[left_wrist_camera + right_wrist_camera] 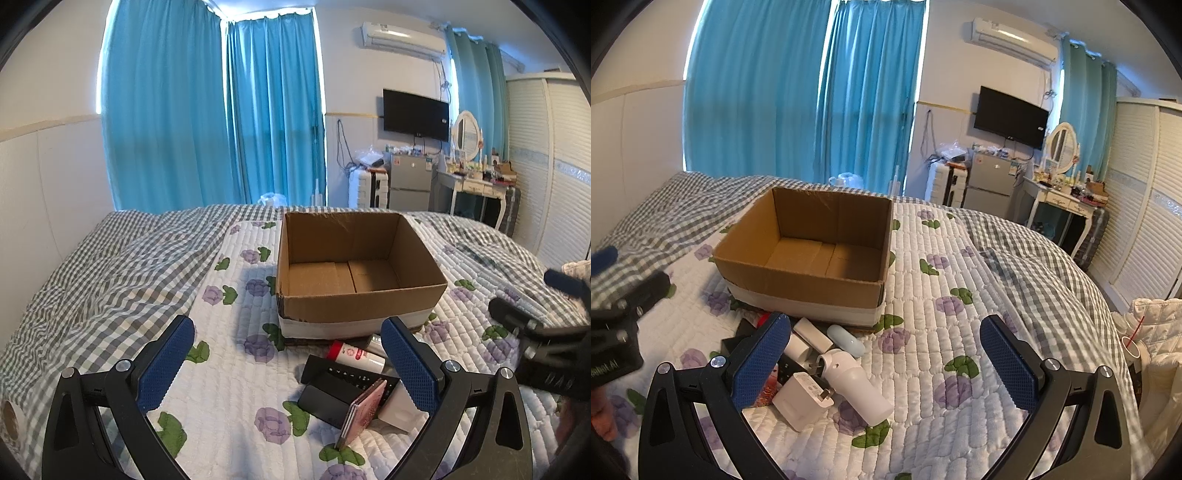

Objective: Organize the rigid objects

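An open, empty cardboard box [354, 295] stands on the quilted bed; it also shows in the right wrist view [801, 284]. Just in front of it lies a pile of small items: a red-capped white bottle [356, 355], a black remote [347, 373], a black block [327, 402], a pink booklet [364, 413], a white charger [801, 400], a white cylindrical device [857, 384], a pale blue oval [846, 339]. My left gripper [291, 363] is open above the pile. My right gripper [886, 363] is open, the pile at its left finger.
The bed has a flowered white quilt [942, 332] and a grey checked sheet [92, 277]. Blue curtains, a fridge [410, 182], a dressing table [476, 184] and a wardrobe stand beyond. A white padded garment [1156, 332] lies at the right edge.
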